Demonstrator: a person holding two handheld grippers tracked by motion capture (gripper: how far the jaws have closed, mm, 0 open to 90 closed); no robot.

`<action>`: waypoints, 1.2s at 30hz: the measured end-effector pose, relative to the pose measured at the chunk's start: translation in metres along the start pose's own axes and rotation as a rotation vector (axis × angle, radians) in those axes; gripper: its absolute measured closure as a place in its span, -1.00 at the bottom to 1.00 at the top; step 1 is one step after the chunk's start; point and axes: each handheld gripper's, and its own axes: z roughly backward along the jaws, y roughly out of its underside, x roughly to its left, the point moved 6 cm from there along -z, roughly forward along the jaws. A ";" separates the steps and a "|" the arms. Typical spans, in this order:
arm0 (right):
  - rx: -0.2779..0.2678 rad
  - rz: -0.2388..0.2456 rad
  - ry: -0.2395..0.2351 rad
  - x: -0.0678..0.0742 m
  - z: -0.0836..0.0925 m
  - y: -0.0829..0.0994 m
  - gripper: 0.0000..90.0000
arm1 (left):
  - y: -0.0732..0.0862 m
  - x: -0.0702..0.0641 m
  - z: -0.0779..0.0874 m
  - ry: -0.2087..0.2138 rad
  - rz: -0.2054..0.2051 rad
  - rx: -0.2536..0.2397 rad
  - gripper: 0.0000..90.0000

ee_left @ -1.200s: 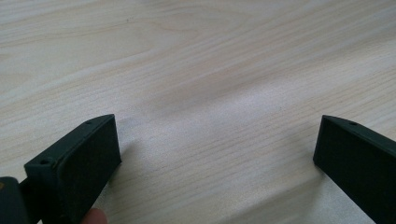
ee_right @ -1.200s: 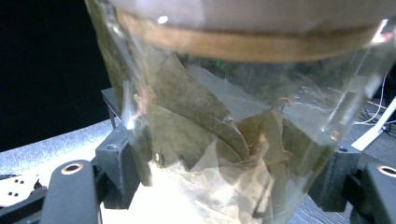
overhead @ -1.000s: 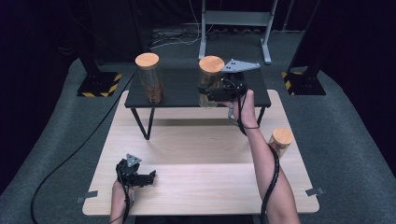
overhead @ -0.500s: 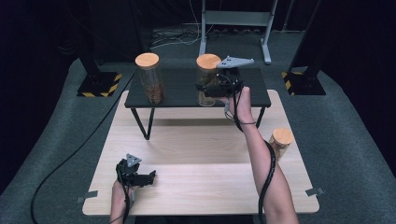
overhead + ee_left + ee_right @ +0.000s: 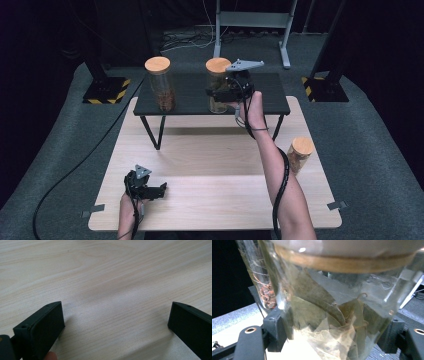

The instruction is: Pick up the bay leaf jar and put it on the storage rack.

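A glass jar (image 5: 218, 86) with a wooden lid, full of dried green leaves (image 5: 329, 315), is over the black side table (image 5: 272, 97), and my right gripper (image 5: 216, 95) is shut on its body. In the right gripper view the jaws press on both sides of the glass, below the lid rim (image 5: 342, 263). I cannot tell whether its base touches the tabletop. My left gripper (image 5: 159, 190) rests low on the wooden table (image 5: 215, 165) near the front left. It is open, with bare wood (image 5: 116, 302) between its jaws.
A second lidded jar (image 5: 161, 85) with reddish-brown contents stands on the black table's left part and appears behind the held jar (image 5: 265, 292). A third, shorter jar (image 5: 299, 155) stands at the wooden table's right edge. Stand legs and cables lie on the grey floor behind.
My right gripper has carried the leaf jar a little to the left and slightly lower over the black table. The left gripper has stayed in place.
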 end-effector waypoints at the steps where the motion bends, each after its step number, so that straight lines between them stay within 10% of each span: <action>1: 0.002 -0.003 0.003 -0.001 -0.001 0.000 -0.44 | 0.000 0.000 0.000 0.000 0.000 0.000 -1.00; 36: 0.020 -0.017 0.044 -0.009 -0.025 0.001 -0.44 | 0.000 0.000 0.000 -0.001 0.000 -0.001 -1.00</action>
